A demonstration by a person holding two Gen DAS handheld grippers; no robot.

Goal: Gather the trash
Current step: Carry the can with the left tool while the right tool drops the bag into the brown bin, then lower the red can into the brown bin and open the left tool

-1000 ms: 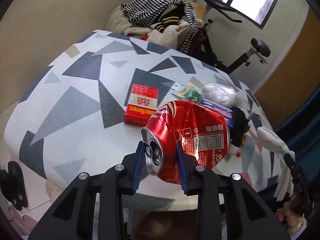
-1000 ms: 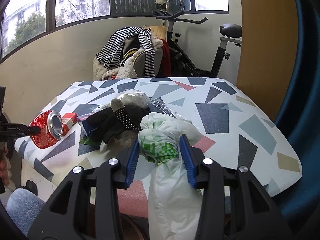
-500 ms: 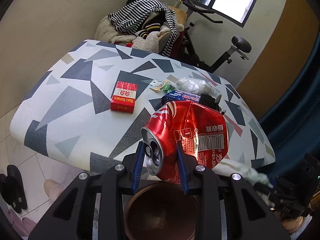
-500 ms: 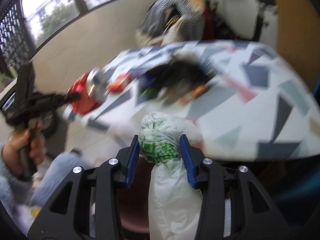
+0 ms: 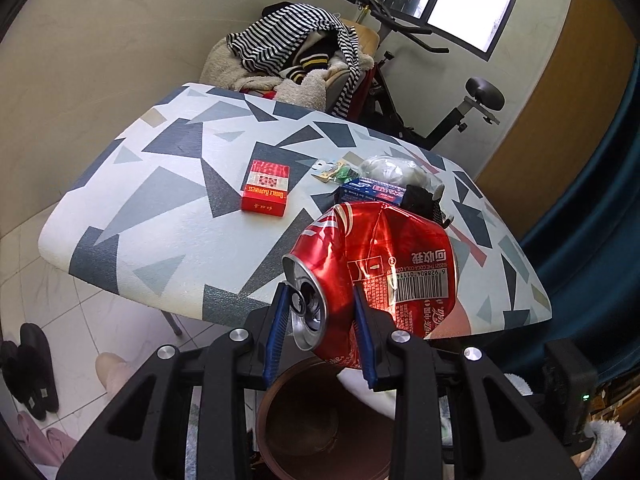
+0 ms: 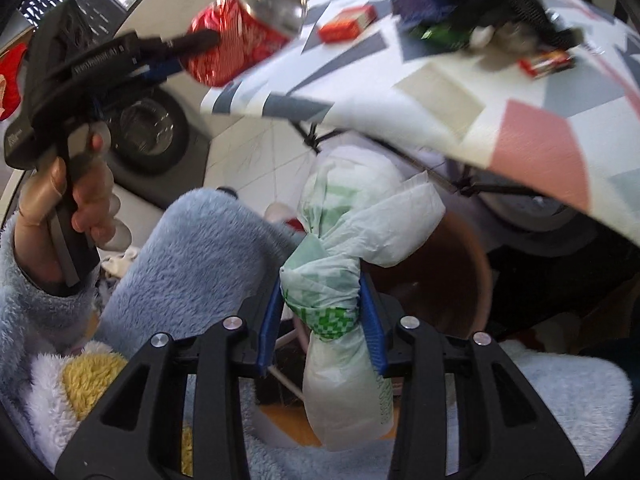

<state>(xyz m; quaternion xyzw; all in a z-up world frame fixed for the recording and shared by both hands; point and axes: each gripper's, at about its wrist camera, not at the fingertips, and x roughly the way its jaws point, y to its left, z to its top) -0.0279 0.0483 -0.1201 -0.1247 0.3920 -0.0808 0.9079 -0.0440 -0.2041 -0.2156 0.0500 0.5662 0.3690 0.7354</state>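
My left gripper is shut on a crushed red cola can, held in the air past the table's near edge, above a brown round bin. The can also shows in the right wrist view. My right gripper is shut on a knotted white and green plastic bag, held low beside the table over the same brown bin. On the patterned table lie a red cigarette pack, a blue box, a black glove and crumpled wrappers.
A chair piled with clothes and an exercise bike stand behind the table. Dark slippers lie on the tiled floor at left. A blue curtain hangs at right. The person's fleece-covered knees are next to the bin.
Both grippers have pulled back from the table and dropped lower with their loads. The right gripper with the bag now points down under the table edge, over the bin.
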